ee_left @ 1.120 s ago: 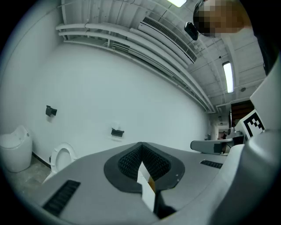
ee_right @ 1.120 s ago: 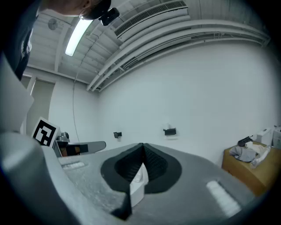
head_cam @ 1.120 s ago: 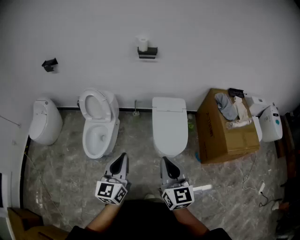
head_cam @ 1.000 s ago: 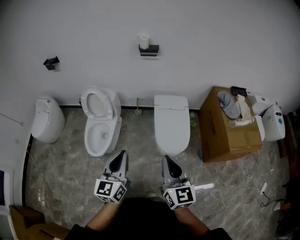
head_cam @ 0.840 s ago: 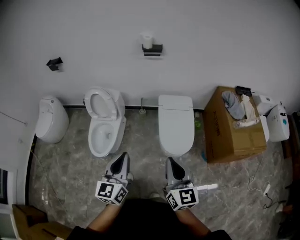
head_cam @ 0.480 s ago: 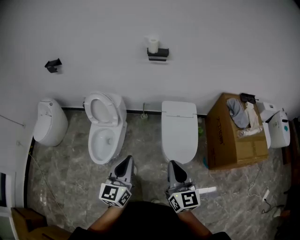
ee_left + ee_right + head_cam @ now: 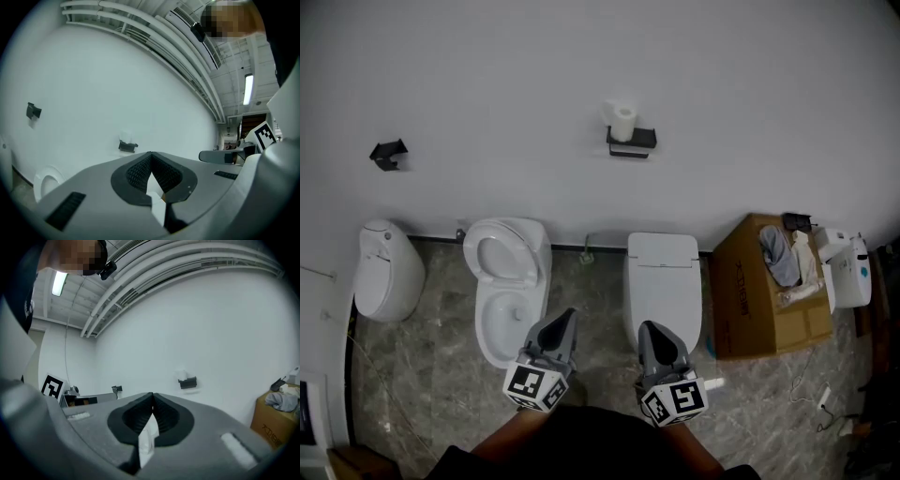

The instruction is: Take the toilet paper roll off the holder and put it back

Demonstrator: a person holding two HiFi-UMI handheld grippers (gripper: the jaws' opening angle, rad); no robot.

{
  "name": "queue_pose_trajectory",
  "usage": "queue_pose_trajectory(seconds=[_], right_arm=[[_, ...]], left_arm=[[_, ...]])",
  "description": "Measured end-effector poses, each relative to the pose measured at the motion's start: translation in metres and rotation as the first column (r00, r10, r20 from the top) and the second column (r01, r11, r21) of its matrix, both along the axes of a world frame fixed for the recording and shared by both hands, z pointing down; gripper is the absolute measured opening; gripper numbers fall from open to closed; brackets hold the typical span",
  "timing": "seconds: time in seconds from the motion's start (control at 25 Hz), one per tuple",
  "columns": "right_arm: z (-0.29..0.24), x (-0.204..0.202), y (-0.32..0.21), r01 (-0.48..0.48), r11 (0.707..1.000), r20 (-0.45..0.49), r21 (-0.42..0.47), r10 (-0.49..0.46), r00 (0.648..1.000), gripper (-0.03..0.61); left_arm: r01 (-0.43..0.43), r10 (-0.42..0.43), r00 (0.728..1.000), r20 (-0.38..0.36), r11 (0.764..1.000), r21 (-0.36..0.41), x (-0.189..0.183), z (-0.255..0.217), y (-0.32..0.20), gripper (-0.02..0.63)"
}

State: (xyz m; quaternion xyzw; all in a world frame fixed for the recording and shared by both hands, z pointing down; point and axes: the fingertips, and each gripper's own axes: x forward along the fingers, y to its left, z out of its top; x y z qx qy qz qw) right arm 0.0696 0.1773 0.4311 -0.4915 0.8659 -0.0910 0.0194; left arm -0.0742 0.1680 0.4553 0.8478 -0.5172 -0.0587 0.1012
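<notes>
Approaching the toilet paper roll (image 7: 623, 120) — untouched on its holder (image 7: 631, 141).
Nearer the wall (image 7: 487, 75) than a second ago; left gripper (image 7: 565, 319), right gripper (image 7: 647, 329) both closed, empty.

Left gripper (image 7: 566, 316) and right gripper (image 7: 646, 326) seemingly neared wall (image 7: 750, 94)

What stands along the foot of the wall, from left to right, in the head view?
rounded white fixture → toilet with its lid up → toilet with its lid down → cardboard box → white appliance
</notes>
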Motion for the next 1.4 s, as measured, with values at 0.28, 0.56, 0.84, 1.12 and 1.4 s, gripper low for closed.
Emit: queue_pose_trajectory(seconds=[0.28,0.56,0.84,1.12,1.4], right_arm=[[0.004,-0.045,-0.084,-0.082,0.997,-0.027,0.001,0.082,0.996,-0.002],[0.01,-0.059,-0.134,-0.14,0.99,-0.079,-0.01,0.139,0.987,-0.002],[0.024,-0.046,-0.199,-0.157,0.987,-0.072,-0.012,0.156,0.985,-0.002],[0.021,-0.019,-0.302,-0.161,0.987,-0.026,-0.002,0.161,0.987,-0.002],[0.022,-0.001,-0.376,-0.129,0.992,-0.023,-0.009,0.129,0.991,-0.002]], left_arm=[[-0.07,0.07,0.997,-0.016,0.998,0.008,-0.046,-0.004,-0.083,0.017],[-0.112,0.112,0.992,-0.054,0.994,-0.003,-0.06,0.003,-0.146,0.017],[-0.128,0.129,0.991,-0.033,0.992,0.021,-0.044,0.003,-0.22,0.017],[-0.123,0.123,0.992,0.019,0.992,0.038,-0.02,0.001,-0.315,0.017],[-0.107,0.107,0.994,0.011,0.994,0.021,0.008,0.002,-0.405,0.018]])
